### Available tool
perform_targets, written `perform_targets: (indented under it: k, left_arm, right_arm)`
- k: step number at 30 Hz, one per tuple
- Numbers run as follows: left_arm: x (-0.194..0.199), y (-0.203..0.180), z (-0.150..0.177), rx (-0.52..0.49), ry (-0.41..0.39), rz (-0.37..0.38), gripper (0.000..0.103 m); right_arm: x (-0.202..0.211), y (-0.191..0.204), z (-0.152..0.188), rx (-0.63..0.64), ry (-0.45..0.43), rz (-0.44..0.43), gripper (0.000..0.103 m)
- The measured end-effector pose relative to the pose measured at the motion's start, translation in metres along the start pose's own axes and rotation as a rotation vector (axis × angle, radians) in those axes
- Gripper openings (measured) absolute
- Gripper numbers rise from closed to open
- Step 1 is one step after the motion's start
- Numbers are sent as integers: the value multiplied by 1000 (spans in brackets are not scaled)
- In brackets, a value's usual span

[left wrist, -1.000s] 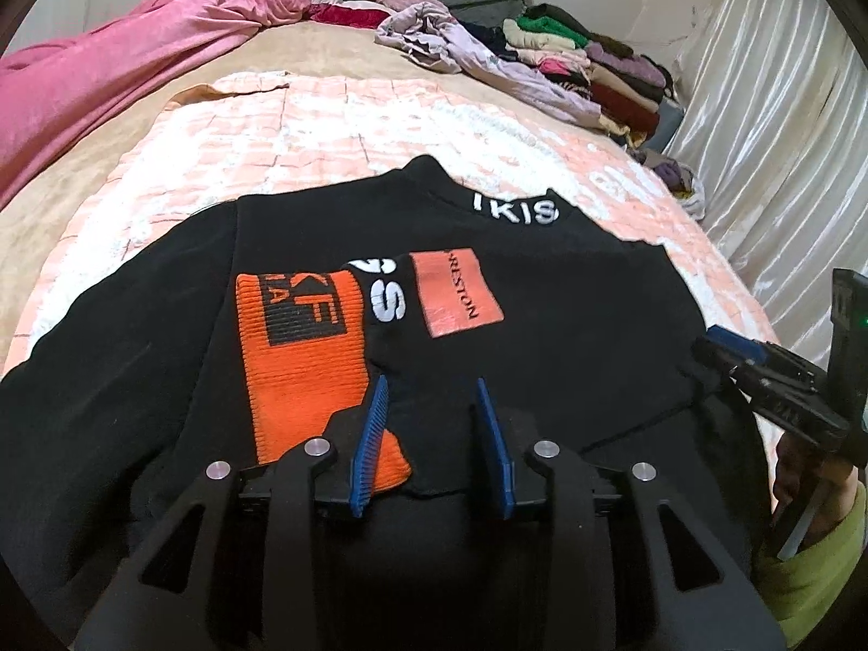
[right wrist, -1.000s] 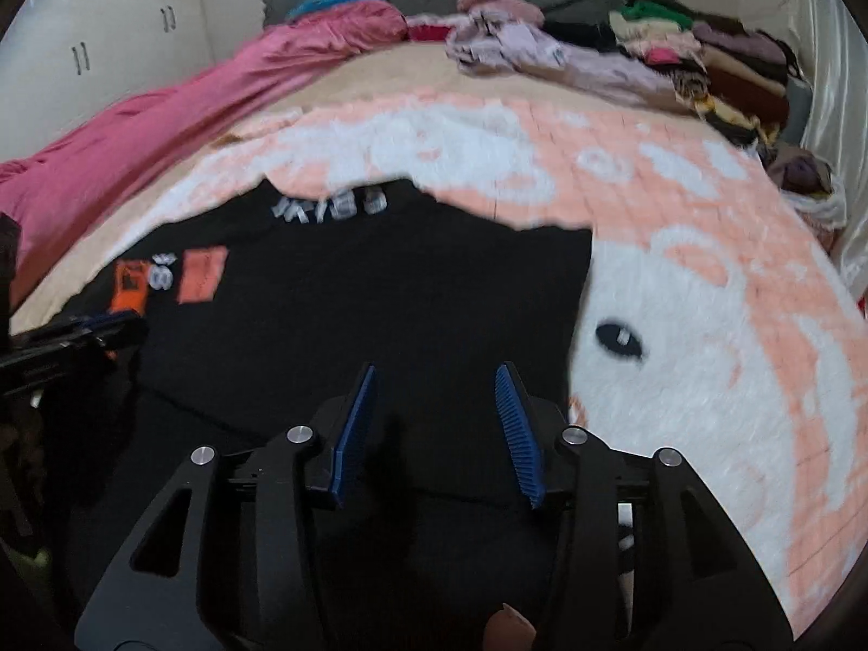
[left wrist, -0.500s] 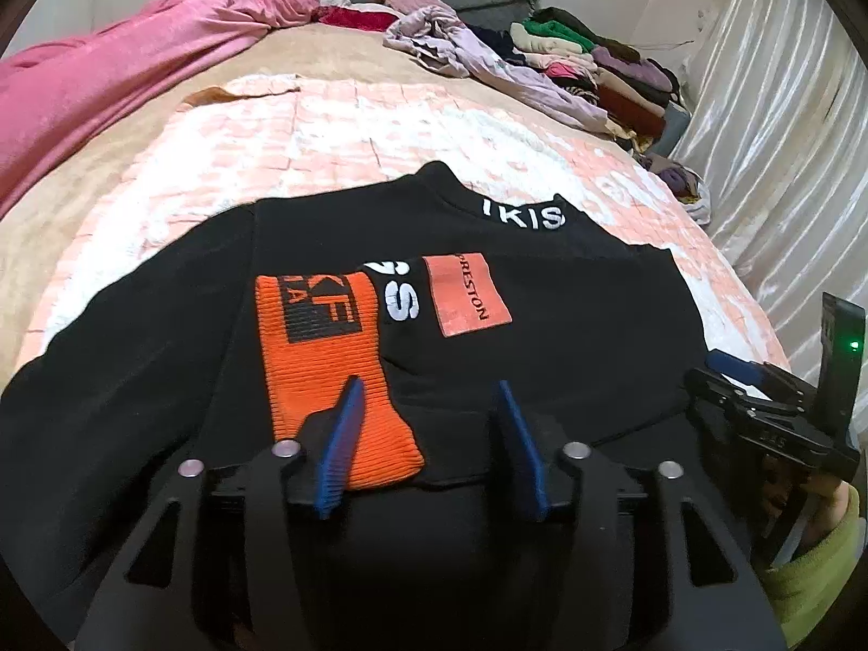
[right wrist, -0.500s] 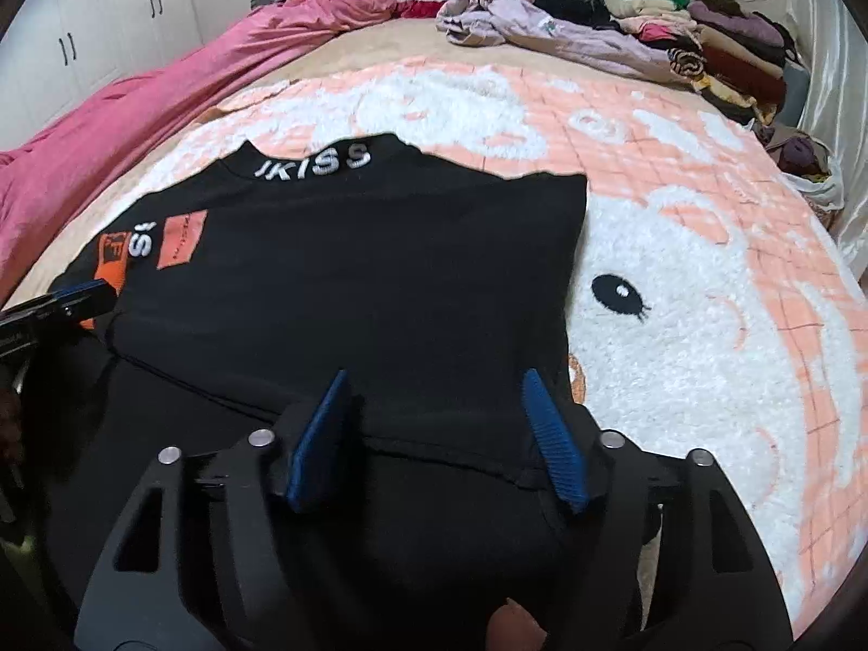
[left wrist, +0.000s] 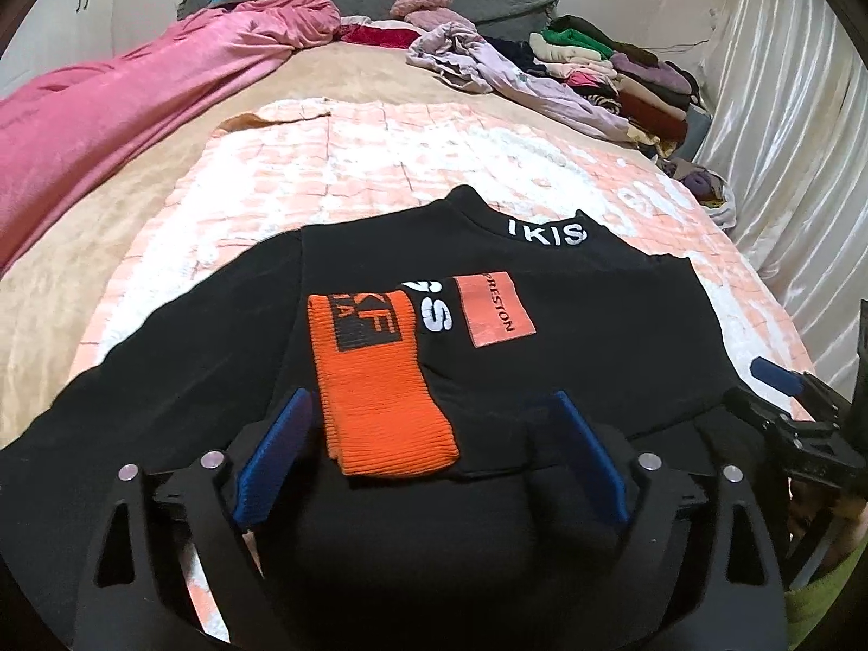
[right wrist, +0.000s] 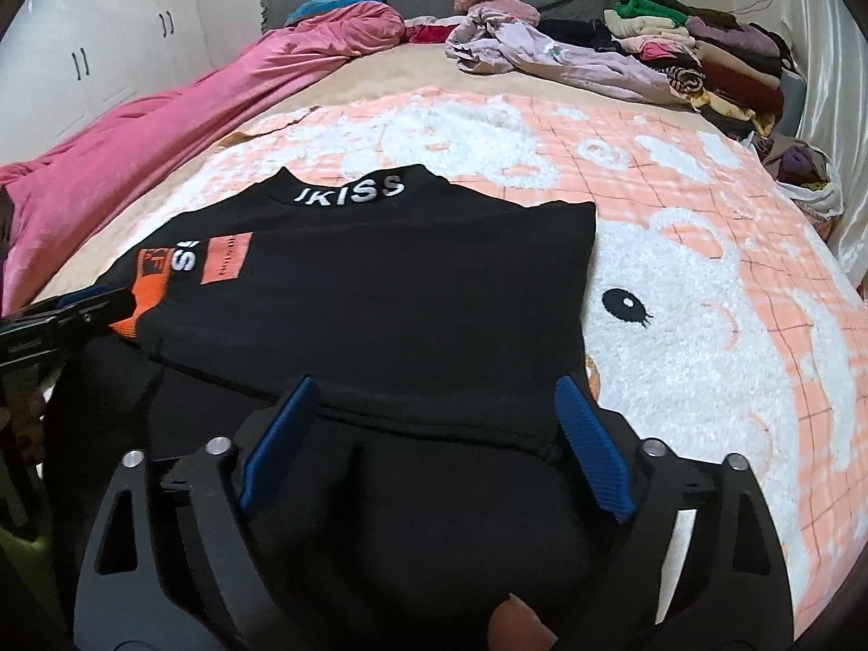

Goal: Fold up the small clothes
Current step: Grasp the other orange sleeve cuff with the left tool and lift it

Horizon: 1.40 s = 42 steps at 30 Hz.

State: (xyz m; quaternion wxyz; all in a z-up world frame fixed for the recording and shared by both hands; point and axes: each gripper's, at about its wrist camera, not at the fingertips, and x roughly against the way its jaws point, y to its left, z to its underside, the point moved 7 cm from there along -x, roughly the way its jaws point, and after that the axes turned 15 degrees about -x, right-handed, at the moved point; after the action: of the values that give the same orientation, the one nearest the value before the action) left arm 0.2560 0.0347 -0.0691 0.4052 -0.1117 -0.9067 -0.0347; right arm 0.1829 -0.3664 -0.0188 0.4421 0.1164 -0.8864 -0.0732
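Black sweater [left wrist: 569, 358] just ahead of left hand-held gripper [left wrist: 428, 453], right hand-held gripper [right wrist: 434, 436], jaws just spread, released

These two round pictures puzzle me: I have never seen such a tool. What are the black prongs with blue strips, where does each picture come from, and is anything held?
Each picture comes from a camera on a hand-held gripper, looking along its two fingers. One shows the left gripper, the other the right gripper. A person holds them; a fingertip shows below. A black top with an orange cuff lies on a pink and white blanket on a bed. Both grippers' jaws have just been opening; they stand wide, over the cloth, gripping nothing.
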Motion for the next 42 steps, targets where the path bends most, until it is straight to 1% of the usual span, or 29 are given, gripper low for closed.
perform_targets:
  k: [2,5,8,13,15,23,27,28,31,37,42]
  left_arm:
    - [4,2,0,6,-1,-7,96]
    - [13,7,0,6,-13,-33,97]
    - [23,11,1,16,-25,-55,98]
    - [40,16,8,39,-41,-61,98]
    - [46,20,12,46,-44,-81,98]
    - [78,49,28,123,-75,-128,98]
    - [87,60,35,153,-79,-142,98]
    - [89,62,37,157,-77,-148,98]
    - [97,75,49,185,-68,-174,98]
    - [116,111,80,283,-60,-226,98]
    - [139,143,105,357,-66,-290,98]
  right_arm:
    - [3,5,1,7,-7,-5,86]
    - [9,12,2,22,-25,-1,88]
    - [13,23,4,36,-30,-19,88]
    - [20,41,10,67,-37,-44,88]
    - [24,50,13,79,-37,-59,88]
    - [35,94,26,144,-34,-116,88]
    - [38,119,33,180,-29,-150,88]
    - [39,123,35,186,-29,-155,92]
    - [42,141,40,205,-27,-179,93]
    - [44,176,51,247,-13,-228,93]
    - [44,203,60,279,-1,-265,93]
